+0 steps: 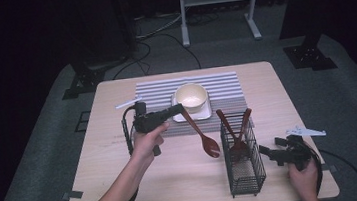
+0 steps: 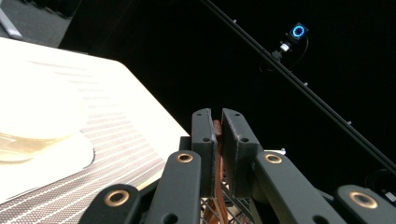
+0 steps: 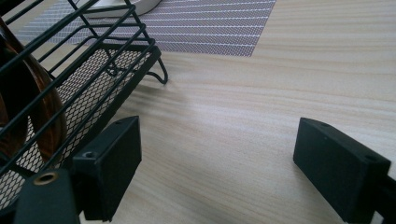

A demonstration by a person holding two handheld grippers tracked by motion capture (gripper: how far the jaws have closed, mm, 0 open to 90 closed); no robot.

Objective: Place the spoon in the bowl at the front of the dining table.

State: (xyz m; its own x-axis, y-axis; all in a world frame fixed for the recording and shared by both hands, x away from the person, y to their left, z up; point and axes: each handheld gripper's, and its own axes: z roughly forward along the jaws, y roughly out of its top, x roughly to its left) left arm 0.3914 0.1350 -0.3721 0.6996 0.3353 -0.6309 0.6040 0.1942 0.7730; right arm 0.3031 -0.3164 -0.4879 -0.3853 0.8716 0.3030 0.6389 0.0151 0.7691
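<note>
A person's left hand holds my left gripper (image 1: 181, 109) above the table's middle, shut on the handle of a brown wooden spoon (image 1: 204, 137) that hangs down and right, its bowl just left of a black wire basket (image 1: 244, 166). In the left gripper view the spoon handle (image 2: 216, 140) shows as a thin brown strip pinched between the jaws of the left gripper (image 2: 216, 122). Two more brown utensils (image 1: 233, 125) stand in the basket. My right gripper (image 1: 264, 149) rests low by the basket's right side, open; in its own view the right gripper (image 3: 224, 172) has bare table between its jaws and the basket (image 3: 70, 70) at left.
A cream bowl (image 1: 191, 95) sits on a white square plate (image 1: 207, 111) on a striped placemat (image 1: 155, 92) at the table's back. A white strip (image 1: 127, 104) lies left of the mat. A small white bracket (image 1: 304, 132) lies near the right edge.
</note>
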